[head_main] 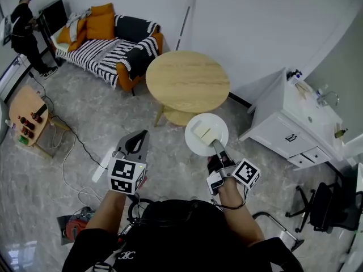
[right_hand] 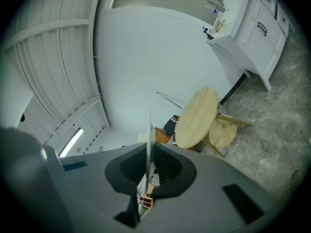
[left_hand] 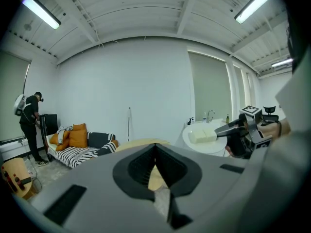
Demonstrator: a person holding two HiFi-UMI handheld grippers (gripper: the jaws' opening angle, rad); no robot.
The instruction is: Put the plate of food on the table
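A white plate (head_main: pixel 206 134) carrying a pale yellow block of food (head_main: pixel 204 132) hangs in the air just short of the round wooden table (head_main: pixel 187 81). My right gripper (head_main: pixel 216 145) is shut on the plate's near rim. In the right gripper view the plate's edge (right_hand: pixel 148 130) shows as a thin white line pinched between the jaws, with the table (right_hand: pixel 197 118) beyond. My left gripper (head_main: pixel 138 137) hovers to the left over the floor, shut and empty. In the left gripper view the plate (left_hand: pixel 206 141) and my right gripper (left_hand: pixel 243 132) appear at right.
A striped sofa with orange cushions (head_main: pixel 108 47) stands behind the table, and a person (head_main: pixel 25 33) stands at the far left. A white sink cabinet (head_main: pixel 295 118) is at the right, an office chair (head_main: pixel 320 205) beside it. Cables and a small wooden stool (head_main: pixel 28 115) lie left.
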